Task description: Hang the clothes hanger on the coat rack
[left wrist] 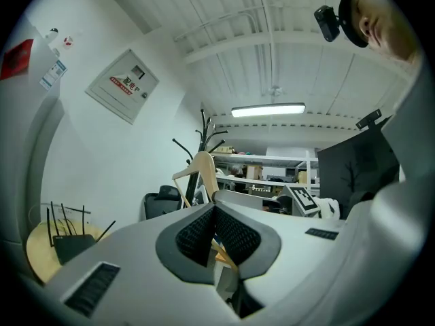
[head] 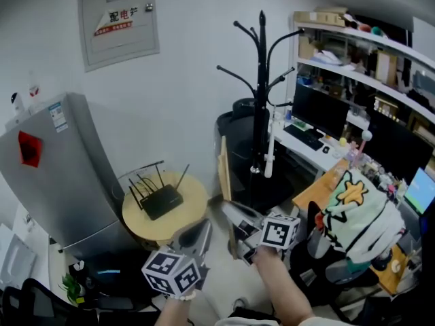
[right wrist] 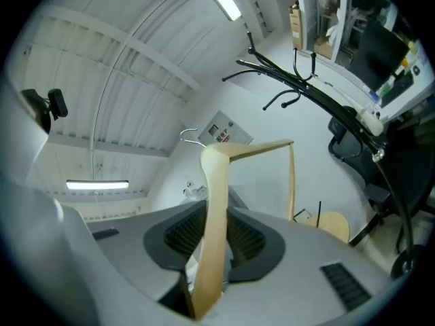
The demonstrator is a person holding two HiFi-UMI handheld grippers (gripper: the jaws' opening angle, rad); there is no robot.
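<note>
The pale wooden clothes hanger with a wire hook (head: pixel 223 165) stands edge-on between the hands, its long axis running near to far. The right gripper (right wrist: pixel 217 216) pinches one shoulder arm; the left gripper (left wrist: pixel 215 212) is pressed onto the thin lower bar. The black branched metal coat rack (head: pixel 262 94) stands farther off, slightly right, nearer the right hand.

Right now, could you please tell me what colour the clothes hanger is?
The clothes hanger is pale natural wood, seen best in the right gripper view.
</note>
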